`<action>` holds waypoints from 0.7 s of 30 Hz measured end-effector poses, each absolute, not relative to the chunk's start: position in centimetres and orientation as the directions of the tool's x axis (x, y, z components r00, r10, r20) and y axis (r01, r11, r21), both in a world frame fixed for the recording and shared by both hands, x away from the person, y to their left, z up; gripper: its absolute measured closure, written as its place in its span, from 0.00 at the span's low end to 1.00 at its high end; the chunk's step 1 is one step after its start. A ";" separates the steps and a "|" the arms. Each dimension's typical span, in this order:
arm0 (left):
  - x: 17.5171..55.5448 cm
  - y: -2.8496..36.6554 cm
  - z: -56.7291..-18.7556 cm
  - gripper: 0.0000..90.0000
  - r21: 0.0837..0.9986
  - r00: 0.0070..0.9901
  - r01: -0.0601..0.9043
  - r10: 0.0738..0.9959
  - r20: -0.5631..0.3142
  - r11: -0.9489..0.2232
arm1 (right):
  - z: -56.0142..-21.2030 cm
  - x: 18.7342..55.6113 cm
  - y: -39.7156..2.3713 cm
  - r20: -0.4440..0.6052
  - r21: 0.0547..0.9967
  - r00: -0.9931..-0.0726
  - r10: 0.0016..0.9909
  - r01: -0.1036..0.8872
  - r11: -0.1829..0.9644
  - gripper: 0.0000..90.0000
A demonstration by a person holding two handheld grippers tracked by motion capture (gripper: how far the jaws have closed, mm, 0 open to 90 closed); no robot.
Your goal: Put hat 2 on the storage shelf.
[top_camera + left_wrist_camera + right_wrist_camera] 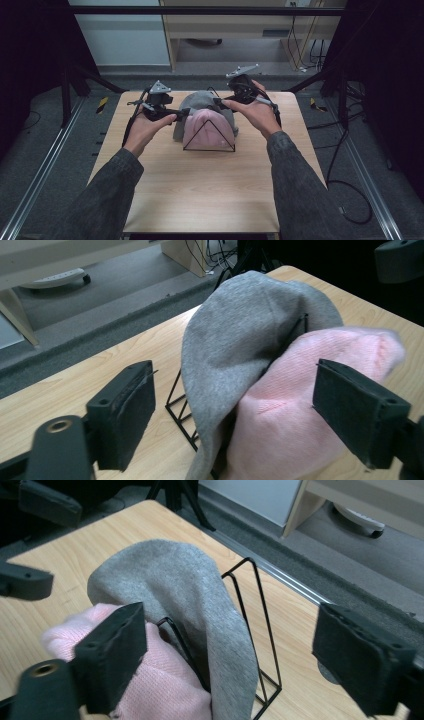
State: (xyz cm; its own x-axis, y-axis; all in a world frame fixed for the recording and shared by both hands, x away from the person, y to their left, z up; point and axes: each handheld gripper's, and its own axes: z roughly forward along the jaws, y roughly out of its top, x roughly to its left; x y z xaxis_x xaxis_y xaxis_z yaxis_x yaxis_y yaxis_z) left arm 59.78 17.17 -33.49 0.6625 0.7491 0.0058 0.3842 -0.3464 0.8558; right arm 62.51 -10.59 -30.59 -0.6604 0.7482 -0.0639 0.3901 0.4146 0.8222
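A black wire rack (pixel 209 149) stands at the middle of the far half of the wooden table (pixel 200 190). A pink knit hat (pixel 207 130) is draped over its front triangle and a grey hat (pixel 200 102) over the part behind. My left gripper (pixel 183 113) is at the hats' left side, open. In the left gripper view the left gripper (pixel 240 410) has its jaws wide apart, with the grey hat (pixel 240 330) and pink hat (pixel 300 390) between them. My right gripper (pixel 220 103) is at the hats' right rear. In its own view the right gripper (pixel 235 665) is open astride the grey hat (pixel 175 580) and rack (pixel 236 566).
Behind the table's far edge lies grey floor with a wooden shelf unit (pixel 225 25) and cables (pixel 310 55). Black frame posts (pixel 65 85) and metal rails (pixel 45 160) flank the table. The near half of the tabletop is bare wood.
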 end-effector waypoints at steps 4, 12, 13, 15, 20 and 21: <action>58.8 16.8 -32.7 0.13 0.850 0.673 0.377 0.739 0.021 -0.367 | -30.3 61.4 -11.4 -0.064 0.840 -0.652 0.756 0.374 0.394 0.09; 56.0 16.4 -31.9 0.08 0.834 0.697 0.359 0.714 0.058 -0.419 | -29.9 57.9 -13.7 -0.067 0.875 -0.631 0.773 0.335 0.350 0.07; 55.5 16.5 -32.0 0.07 0.828 0.698 0.363 0.713 0.062 -0.427 | -29.9 57.3 -14.1 -0.063 0.878 -0.626 0.777 0.336 0.342 0.07; 55.1 16.5 -32.1 0.07 0.818 0.699 0.368 0.711 0.070 -0.442 | -30.0 56.2 -14.8 -0.066 0.879 -0.618 0.784 0.336 0.339 0.07; 54.0 17.2 -32.3 0.05 0.810 0.714 0.367 0.696 0.070 -0.458 | -30.6 54.5 -16.5 -0.063 0.881 -0.606 0.793 0.339 0.330 0.09; 53.9 17.3 -32.4 0.05 0.808 0.716 0.366 0.694 0.073 -0.462 | -30.7 54.4 -16.8 -0.062 0.883 -0.603 0.796 0.338 0.325 0.10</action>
State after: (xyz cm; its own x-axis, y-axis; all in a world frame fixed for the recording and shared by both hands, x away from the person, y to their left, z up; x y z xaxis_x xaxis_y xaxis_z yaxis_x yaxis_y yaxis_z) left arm 53.90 17.32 -32.36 0.7161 0.6942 0.0725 0.3657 -0.4617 0.8081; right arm 54.38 -16.84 -30.71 -0.6027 0.7955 -0.0621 0.3380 0.3250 0.8833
